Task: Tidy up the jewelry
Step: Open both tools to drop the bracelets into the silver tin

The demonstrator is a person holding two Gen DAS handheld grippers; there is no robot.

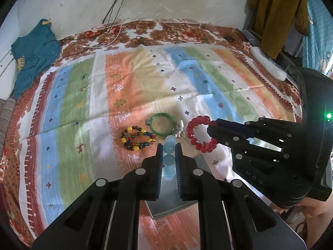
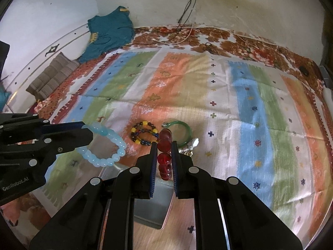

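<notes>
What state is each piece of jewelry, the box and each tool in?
Light blue bracelet: gripped, lifted.
Red bracelet: gripped, lifted.
Multicolored bracelet: lying on blanket.
Green bangle: lying on blanket.
Silver box: open.
Left tool: shut.
Right tool: shut.

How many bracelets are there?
4: a pale blue bracelet in the left gripper, a red bracelet in the right gripper, a multicoloured beaded bracelet and green bangle on the cloth.

Wide bare striped cloth [image 2: 239, 95] is left free across the frame's upper half. The lower centre is crowded by a multicoloured bracelet [image 2: 144, 133], a green bangle [image 2: 183, 128] and a grey box [image 2: 152, 206].
</notes>
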